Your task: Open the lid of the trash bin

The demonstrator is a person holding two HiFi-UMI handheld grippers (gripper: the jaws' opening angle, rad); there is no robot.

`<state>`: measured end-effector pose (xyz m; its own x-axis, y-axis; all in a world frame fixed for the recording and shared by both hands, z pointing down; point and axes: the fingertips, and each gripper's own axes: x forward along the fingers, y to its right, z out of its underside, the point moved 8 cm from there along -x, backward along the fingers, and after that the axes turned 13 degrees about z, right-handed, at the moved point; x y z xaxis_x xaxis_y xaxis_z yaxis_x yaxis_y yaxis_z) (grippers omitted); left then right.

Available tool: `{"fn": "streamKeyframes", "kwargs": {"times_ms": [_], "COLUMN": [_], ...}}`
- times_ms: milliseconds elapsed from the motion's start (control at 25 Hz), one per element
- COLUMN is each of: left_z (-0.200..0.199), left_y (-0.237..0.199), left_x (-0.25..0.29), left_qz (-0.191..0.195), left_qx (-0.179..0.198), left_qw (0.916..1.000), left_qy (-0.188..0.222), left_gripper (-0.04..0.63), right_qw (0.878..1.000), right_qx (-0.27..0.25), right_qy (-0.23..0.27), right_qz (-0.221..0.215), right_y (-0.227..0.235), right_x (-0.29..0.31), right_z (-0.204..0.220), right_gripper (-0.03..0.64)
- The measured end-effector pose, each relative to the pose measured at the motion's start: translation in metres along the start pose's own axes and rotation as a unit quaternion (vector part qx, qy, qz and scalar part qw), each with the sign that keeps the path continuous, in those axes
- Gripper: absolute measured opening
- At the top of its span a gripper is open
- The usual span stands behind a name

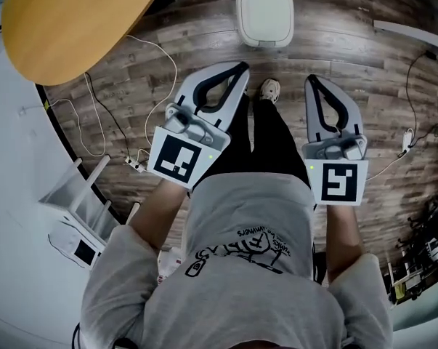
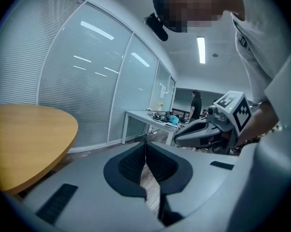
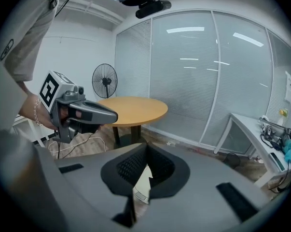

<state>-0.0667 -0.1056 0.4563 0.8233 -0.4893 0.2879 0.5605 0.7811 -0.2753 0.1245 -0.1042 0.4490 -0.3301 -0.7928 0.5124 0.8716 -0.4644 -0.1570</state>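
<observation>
The white trash bin (image 1: pixel 264 13) stands on the wood floor ahead of me, its lid down. Both grippers are held in the air in front of my body, well short of the bin. My left gripper (image 1: pixel 241 67) points toward the bin's left side, jaws shut with nothing between them. My right gripper (image 1: pixel 310 80) is to its right, also shut and empty. In the left gripper view the jaw tips (image 2: pixel 145 140) meet. In the right gripper view the tips (image 3: pixel 146 147) meet, and a sliver of the white bin (image 3: pixel 142 185) shows through the gap below them.
A round wooden table (image 1: pixel 73 20) stands at the left, with white cables (image 1: pixel 142 71) on the floor beside it. A white rack (image 1: pixel 80 195) is at my left. My shoe (image 1: pixel 270 89) is just short of the bin. A fan (image 3: pixel 105 81) and a white desk (image 3: pixel 261 129) stand along the walls.
</observation>
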Motion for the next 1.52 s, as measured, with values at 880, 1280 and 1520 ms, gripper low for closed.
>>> {"fn": "streamKeyframes", "kwargs": {"times_ms": [880, 1280, 1520], "left_z": [0.161, 0.241, 0.286], "left_y": [-0.047, -0.066, -0.075], "left_x": [0.065, 0.093, 0.107], "left_qz": [0.011, 0.005, 0.011], "left_qx": [0.006, -0.029, -0.037], "left_qw": [0.9989, 0.9978, 0.9965], "left_qy": [-0.046, -0.059, -0.075], "left_gripper": [0.02, 0.02, 0.02], "right_qw": [0.982, 0.957, 0.937], "right_qx": [-0.151, -0.249, -0.301], "right_qy": [-0.102, -0.127, -0.155], "right_qz": [-0.046, -0.073, -0.085], "right_y": [-0.051, -0.075, -0.083], "right_x": [0.116, 0.174, 0.205], "right_z": [0.175, 0.252, 0.3], "right_gripper": [0.023, 0.032, 0.04]}}
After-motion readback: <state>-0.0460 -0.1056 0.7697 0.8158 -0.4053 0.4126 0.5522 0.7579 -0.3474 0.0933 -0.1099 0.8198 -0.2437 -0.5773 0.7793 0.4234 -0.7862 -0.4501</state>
